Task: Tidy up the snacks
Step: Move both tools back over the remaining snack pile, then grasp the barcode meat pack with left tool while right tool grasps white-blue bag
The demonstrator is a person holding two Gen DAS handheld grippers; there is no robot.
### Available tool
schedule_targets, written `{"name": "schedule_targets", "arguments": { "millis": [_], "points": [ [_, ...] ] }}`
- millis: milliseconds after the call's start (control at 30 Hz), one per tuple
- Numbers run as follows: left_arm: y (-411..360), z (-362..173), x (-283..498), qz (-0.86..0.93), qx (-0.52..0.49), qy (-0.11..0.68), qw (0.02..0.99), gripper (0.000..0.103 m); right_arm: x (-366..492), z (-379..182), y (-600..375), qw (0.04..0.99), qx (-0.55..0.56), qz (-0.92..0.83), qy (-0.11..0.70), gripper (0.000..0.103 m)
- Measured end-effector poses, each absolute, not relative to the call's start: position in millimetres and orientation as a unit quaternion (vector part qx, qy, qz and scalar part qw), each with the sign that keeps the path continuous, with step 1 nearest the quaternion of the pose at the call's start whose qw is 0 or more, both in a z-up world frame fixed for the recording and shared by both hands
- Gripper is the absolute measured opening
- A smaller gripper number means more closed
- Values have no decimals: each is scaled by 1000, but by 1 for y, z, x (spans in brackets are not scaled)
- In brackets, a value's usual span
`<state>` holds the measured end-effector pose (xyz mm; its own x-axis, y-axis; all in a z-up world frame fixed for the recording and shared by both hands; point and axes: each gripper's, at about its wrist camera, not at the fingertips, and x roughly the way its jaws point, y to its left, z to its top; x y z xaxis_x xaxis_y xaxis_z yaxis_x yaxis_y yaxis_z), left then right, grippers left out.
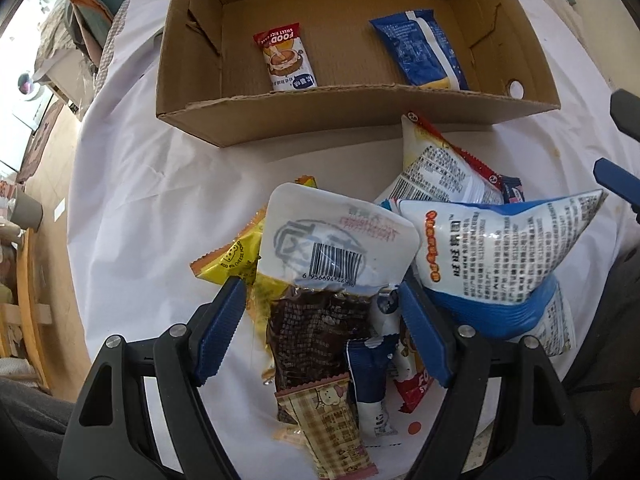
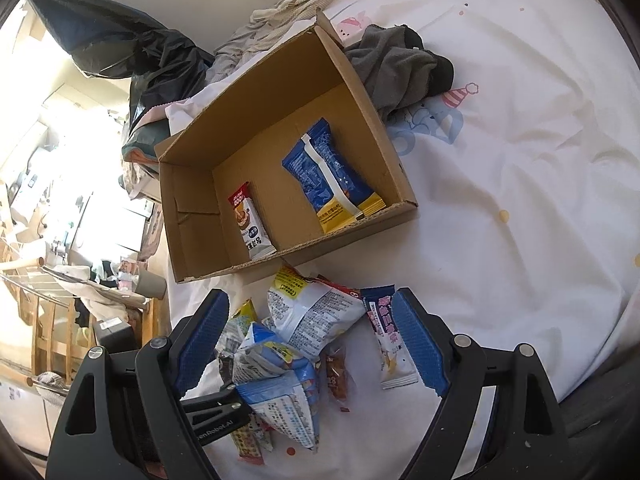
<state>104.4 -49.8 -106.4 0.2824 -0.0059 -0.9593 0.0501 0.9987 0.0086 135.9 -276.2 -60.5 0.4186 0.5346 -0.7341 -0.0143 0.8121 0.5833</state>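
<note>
- Left gripper (image 1: 320,328) spread wide, pointing steeply down over the snack pile (image 1: 400,260) on the white bedsheet (image 1: 160,200); white barcoded packet (image 1: 336,248) and dark brown packet (image 1: 316,336) between the blue pads, nothing pinched.
- Right gripper (image 2: 308,344) also spread wide, above the same pile, gripping nothing.
- Cardboard box (image 1: 340,112) just beyond the pile, holding two packets well apart: red-and-white rice cake packet (image 1: 286,60) and blue packet (image 1: 420,52).
- Grey garment (image 2: 400,64) against the box's far corner.

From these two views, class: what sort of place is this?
Probably a bedroom: a cardboard box and snack packets sit on a cartoon-print bedsheet, with crumpled clothes beside them.
</note>
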Motion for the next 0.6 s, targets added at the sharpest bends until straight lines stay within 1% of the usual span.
{"name": "schedule_targets", "arguments": {
  "millis": [267, 400, 500, 567, 600],
  "points": [
    [-49, -93, 99, -47, 13, 600, 798, 76, 138, -65, -275, 798, 254, 169, 520, 86],
    [-53, -106, 104, -30, 33, 620, 783, 76, 138, -64, -275, 798, 256, 170, 519, 86],
    [-50, -112, 110, -29, 14, 629, 777, 76, 137, -63, -275, 800, 252, 170, 517, 86],
    [-50, -111, 112, -31, 10, 627, 779, 65, 137, -63, -276, 801, 251, 168, 517, 86],
    [-50, -110, 114, -30, 12, 626, 779, 63, 137, -63, -277, 800, 253, 168, 518, 86]
  ]
}}
